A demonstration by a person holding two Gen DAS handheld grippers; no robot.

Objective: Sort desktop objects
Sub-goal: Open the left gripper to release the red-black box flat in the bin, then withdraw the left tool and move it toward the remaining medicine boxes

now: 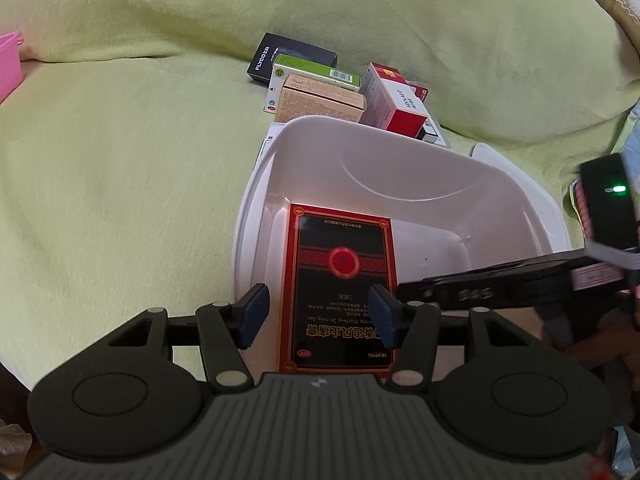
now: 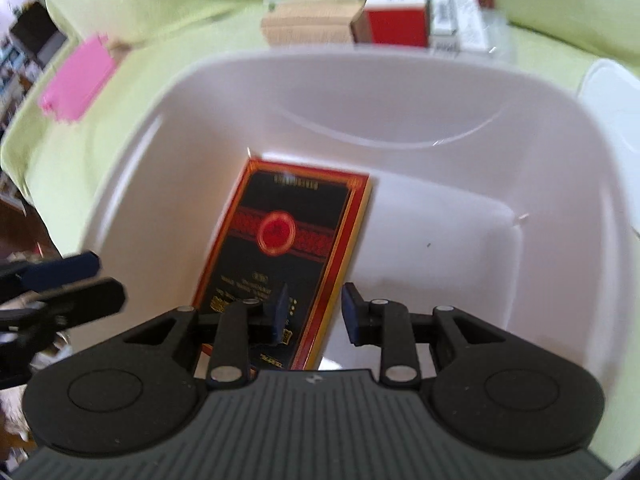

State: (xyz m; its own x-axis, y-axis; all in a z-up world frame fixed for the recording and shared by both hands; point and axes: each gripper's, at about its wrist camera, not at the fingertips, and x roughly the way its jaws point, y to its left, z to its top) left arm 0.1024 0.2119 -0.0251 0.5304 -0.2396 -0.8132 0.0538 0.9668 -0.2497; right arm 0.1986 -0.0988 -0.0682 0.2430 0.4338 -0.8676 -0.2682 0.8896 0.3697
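- Nearest the cameras, over the near rim of the white bin (image 1: 516, 184), both tongs hang with jaws spread and nothing between them: the left gripper (image 1: 318, 314) straddles the near end of the black-and-red box (image 1: 340, 280) without touching it, as far as I can tell, and the right gripper (image 2: 314, 312) is parted just above the same box's near right edge.
- Inside the bin, toward its left wall, the black-and-red box lies face up on the floor; the rest of the bin floor is bare.
- By my judgement it is a thin carton: light, fairly stiff along its edges, glossy on its face and so likely slippery, and easy to dent if squeezed across the flat.
- A grip across the two long edges, near the middle, would suit it best.
- Just beyond the bin's far rim, on the green cloth (image 1: 120, 160), sits a cluster of cartons: a tan box (image 1: 320, 100), a red-and-white box (image 1: 396, 100), a green-and-white box (image 1: 316, 70) and, farthest, a black box (image 1: 288, 58).
- These look similarly light and crushable; take them across their narrow sides.
- Far left of the bin lies a pink object (image 2: 76, 80).
- Whether the cluster is sorted or waiting, I cannot tell.
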